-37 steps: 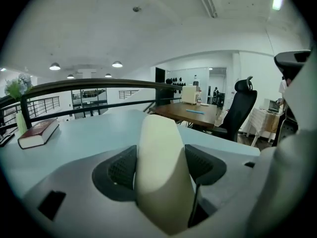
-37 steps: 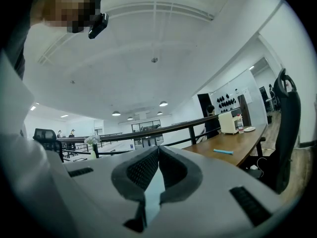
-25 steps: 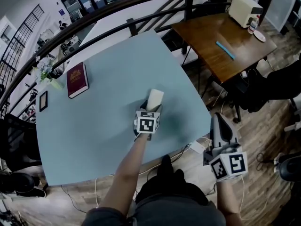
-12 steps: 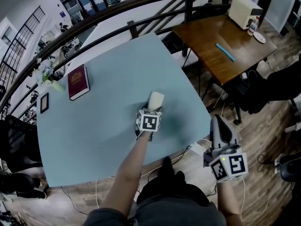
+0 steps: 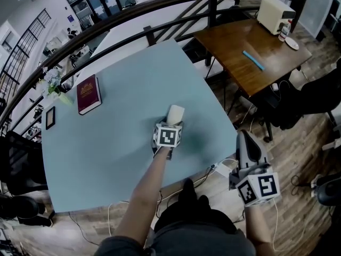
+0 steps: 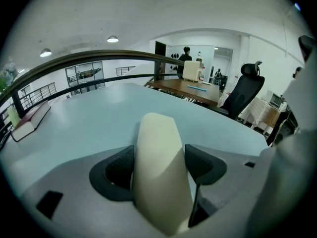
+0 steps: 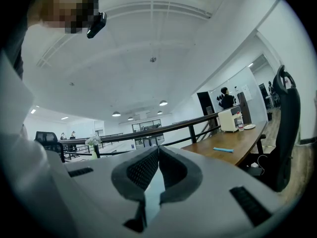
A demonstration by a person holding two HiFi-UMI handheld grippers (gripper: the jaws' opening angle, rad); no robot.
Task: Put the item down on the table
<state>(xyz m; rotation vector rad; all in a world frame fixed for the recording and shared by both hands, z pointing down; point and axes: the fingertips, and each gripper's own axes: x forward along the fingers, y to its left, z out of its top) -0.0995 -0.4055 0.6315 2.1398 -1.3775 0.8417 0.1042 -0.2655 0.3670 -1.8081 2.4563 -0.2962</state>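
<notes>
A cream rounded oblong item [image 5: 175,114] is held over the pale blue table [image 5: 122,89], toward its near right part. My left gripper [image 5: 173,122] is shut on the cream item [image 6: 159,172], which fills the space between the dark pads [image 6: 205,163] and sticks out forward past them. Whether it touches the tabletop cannot be told. My right gripper [image 5: 248,145] hangs off the table's near right corner over the wooden floor. In the right gripper view its jaws meet at the tips [image 7: 158,148] with nothing between them.
A dark red book [image 5: 88,92] lies at the table's far left, with a small dark frame [image 5: 49,116] and a plant [image 5: 53,84] by the left edge. A curved black railing [image 5: 133,7] runs behind. A brown wooden table [image 5: 250,49] stands to the right.
The left gripper with the cream item has barely shifted over the table. The right gripper has stayed in place.
</notes>
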